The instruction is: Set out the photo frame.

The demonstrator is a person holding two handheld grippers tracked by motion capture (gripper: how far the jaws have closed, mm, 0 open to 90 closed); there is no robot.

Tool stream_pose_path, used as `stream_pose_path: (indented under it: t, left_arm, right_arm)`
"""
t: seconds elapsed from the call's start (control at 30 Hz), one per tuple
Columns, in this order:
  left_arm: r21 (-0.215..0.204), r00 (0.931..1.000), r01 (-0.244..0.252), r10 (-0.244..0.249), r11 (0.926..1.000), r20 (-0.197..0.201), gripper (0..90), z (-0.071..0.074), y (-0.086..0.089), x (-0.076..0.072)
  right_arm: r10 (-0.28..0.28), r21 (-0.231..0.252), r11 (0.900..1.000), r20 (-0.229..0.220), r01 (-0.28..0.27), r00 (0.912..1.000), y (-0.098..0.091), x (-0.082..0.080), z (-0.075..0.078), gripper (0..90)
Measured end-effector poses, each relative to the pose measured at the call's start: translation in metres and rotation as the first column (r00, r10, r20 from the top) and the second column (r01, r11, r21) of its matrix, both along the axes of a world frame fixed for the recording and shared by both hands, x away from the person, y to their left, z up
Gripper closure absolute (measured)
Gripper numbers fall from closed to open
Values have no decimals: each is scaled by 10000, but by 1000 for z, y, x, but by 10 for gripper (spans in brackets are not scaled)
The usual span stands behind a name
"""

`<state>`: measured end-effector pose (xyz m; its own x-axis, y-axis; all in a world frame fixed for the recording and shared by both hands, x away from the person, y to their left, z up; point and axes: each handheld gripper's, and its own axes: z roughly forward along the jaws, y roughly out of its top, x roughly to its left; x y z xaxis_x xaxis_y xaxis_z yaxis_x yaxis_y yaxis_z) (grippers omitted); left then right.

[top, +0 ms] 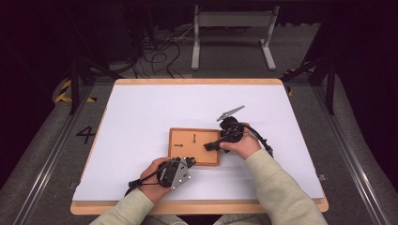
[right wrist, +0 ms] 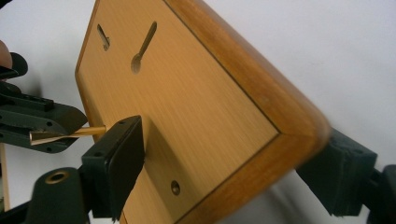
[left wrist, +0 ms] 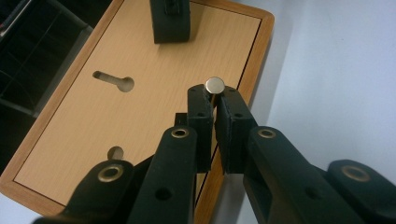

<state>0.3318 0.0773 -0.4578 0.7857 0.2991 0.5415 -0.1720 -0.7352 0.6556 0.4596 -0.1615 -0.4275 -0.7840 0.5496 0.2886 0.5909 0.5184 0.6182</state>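
The left hand-held gripper (left wrist: 214,100) is clamped on a brass pin (left wrist: 215,85) above the wooden board (left wrist: 140,116), which lies on the white surface (top: 141,112). The right hand-held gripper (right wrist: 224,163), jaws apart, straddles the board's corner; it should clamp firmly to steady the board while the pin goes upright to 1 keyhole slot (left wrist: 114,81).

Wooden board (top: 195,146) lies on the table (top: 141,112) — near its front edge, centred.
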Motion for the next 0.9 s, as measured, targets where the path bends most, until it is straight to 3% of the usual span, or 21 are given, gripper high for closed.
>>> stream_pose_path:
  t: [0.27,0.37,0.4,0.53,0.6,0.63,0.67,0.7,0.73,0.77,0.9]
  left_arm:
    - [-32,9999,-10,10,10000,-107,844,1,1,0]
    - [-388,9950,-60,21,9992,-996,834,5,7,3]
    - [-388,9950,-60,21,9992,-996,827,5,7,3]
    - [-1013,9831,20,-205,9949,-1817,768,12,19,3]
    - [-1193,9802,-58,-180,9928,-1972,746,15,26,2]
    - [-1512,9735,-244,-109,9882,-2282,742,17,31,2]
    - [-1683,9750,-284,-99,9853,-2221,734,19,35,4]
    - [-1996,9694,-463,-41,9788,-2453,731,21,41,5]
    - [-2197,9585,-614,-39,9736,-2851,731,22,46,5]
    - [-2364,9591,-670,-28,9693,-2832,732,23,51,7]
    - [-2843,9493,-1075,134,9527,-3142,733,25,67,8]
  right_arm:
    - [389,358,9987,-393,-375,9985,2,2,-2,289]
    - [597,368,9976,-246,-587,9979,2,0,1,319]
    - [597,368,9976,-246,-587,9979,2,0,1,319]
    - [694,196,9974,54,-695,9976,4,-5,4,325]
    - [744,108,9972,183,-747,9971,4,-8,6,328]
    - [759,71,9971,284,-762,9967,4,-9,7,331]
    - [822,16,9966,402,-824,9958,4,-11,8,334]
    - [855,-32,9963,481,-855,9952,4,-12,8,338]
    - [902,-99,9959,583,-898,9942,5,-14,10,344]
    - [955,-188,9954,676,-944,9931,5,-16,12,349]
    - [1121,-445,9932,1051,-1080,9881,5,-23,17,376]
